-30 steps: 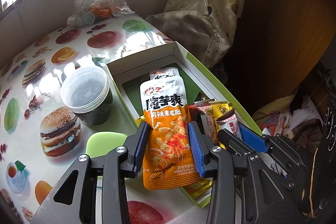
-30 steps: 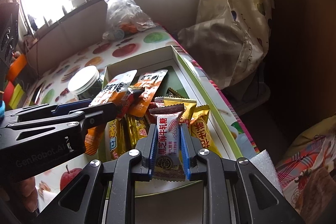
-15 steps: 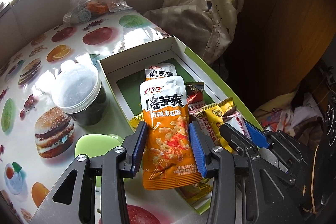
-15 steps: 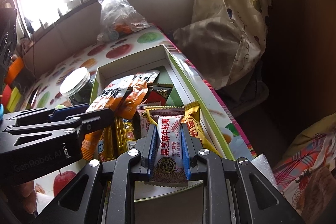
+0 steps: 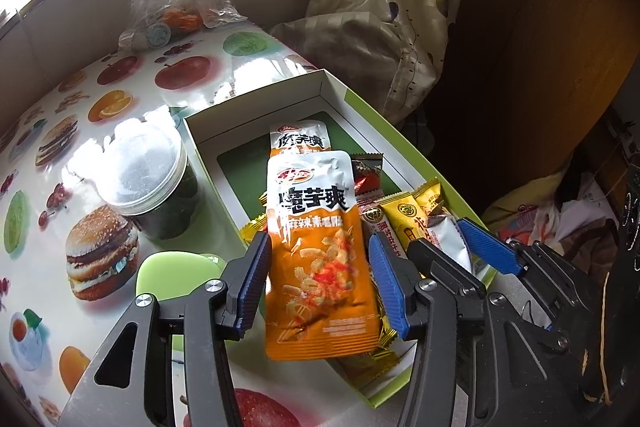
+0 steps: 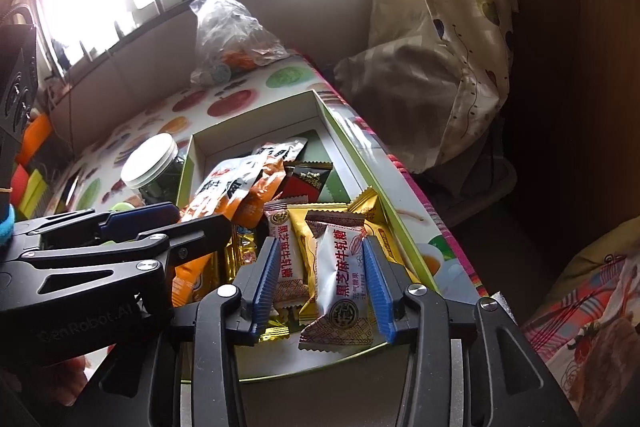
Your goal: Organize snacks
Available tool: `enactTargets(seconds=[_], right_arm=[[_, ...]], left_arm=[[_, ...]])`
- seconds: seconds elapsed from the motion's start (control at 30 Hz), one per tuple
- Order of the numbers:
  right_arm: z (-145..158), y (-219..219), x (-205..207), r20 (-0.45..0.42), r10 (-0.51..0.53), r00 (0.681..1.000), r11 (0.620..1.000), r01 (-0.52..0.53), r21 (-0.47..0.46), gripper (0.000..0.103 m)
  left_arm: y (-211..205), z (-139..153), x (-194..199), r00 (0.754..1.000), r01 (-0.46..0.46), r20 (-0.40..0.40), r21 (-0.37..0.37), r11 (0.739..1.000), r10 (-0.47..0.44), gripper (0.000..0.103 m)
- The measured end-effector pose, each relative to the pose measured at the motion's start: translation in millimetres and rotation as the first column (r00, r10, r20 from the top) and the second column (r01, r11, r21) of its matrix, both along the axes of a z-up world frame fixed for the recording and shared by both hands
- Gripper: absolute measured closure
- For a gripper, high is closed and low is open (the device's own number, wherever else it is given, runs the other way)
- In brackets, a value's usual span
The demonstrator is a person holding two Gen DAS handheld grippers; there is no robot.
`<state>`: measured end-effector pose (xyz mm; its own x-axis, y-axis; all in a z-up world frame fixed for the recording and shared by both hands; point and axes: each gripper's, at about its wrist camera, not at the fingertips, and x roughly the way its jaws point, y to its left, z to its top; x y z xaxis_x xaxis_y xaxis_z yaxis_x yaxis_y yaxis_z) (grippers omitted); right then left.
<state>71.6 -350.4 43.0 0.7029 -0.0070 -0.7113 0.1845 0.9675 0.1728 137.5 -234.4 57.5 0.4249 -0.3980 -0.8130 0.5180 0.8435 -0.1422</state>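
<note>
On the bench [image 5: 132, 99], covered in a glossy cloth printed with fruit and burgers, a round jar with a white lid [image 5: 146, 179] stands just left of a shallow white cardboard box with green edges [image 5: 256, 103]. A pale green plastic piece [image 5: 172, 273] lies in front of the jar. The left gripper [image 5: 316, 283] hangs over the box's near end; its jaws have just been opening and now stand spread, with an orange-and-silver foil snack pouch [image 5: 316, 247] between the blue pads, which show a gap on each side. A second pouch of the same kind [image 5: 298, 139] lies in the box behind it. Further right, yellow and red wrapped sweets [image 6: 308, 227] crowd the box floor. The right gripper [image 6: 320, 279] hovers above them; its jaws have also just been opening and are spread, with a white-and-maroon wrapped candy [image 6: 342, 279] tilted between them, lying against the right pad. A clear plastic bag [image 6: 228, 35] sits at the bench's far end.
</note>
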Motion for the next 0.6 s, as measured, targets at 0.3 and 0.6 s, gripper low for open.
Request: enactTargets(seconds=[0.3,0.6], right_arm=[[11,10,-16,0.018,-0.01,1.0,0.999,0.01,-0.032,0.056],[22,25,-40,0.04,-0.011,0.999,0.998,0.014,-0.066,0.055]], left_arm=[[15,20,-19,0.998,-0.005,0.063,-0.021,1.0,0.006,0.051],[37,27,-46,0.99,-0.052,0.132,-0.01,0.999,0.053,0.051]])
